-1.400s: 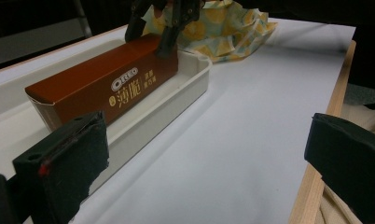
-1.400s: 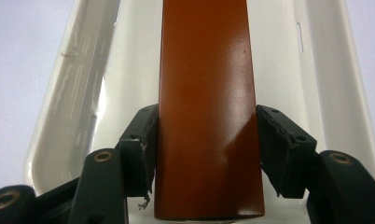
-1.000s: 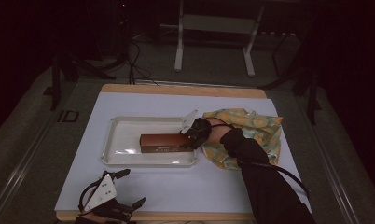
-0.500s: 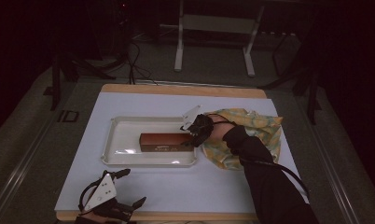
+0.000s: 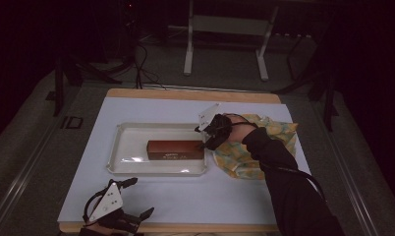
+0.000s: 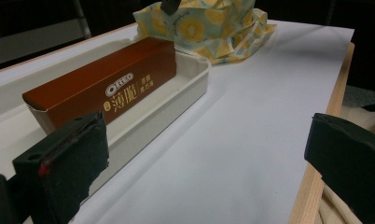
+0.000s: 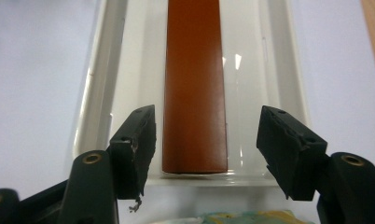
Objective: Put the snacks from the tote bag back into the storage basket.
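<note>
At the near edge of the table (image 5: 235,206), close to its near left corner, the left gripper (image 5: 118,212) rests low with its jaws spread wide and nothing between them. In the left gripper view, bare white tabletop lies between the two black pads.

Further in, near the middle of the table, a shallow white tray (image 5: 122,147) sits with its long sides parallel to the near edge. A brown Oreo box (image 5: 175,149) lies flat inside it, lengthwise, towards the tray's right end.

Just above that right end of the tray hangs the right gripper (image 5: 205,142), held in a black-gloved hand whose dark sleeve (image 5: 289,191) comes in from the near right. Its jaws have just been opening. In the right gripper view, the pads stand clear on either side of the box's near end, apparently not touching it.

Beyond and to the right of the tray, touching its right end, lies a crumpled yellow and pale green cloth (image 5: 264,147), reaching towards the table's right edge.
</note>
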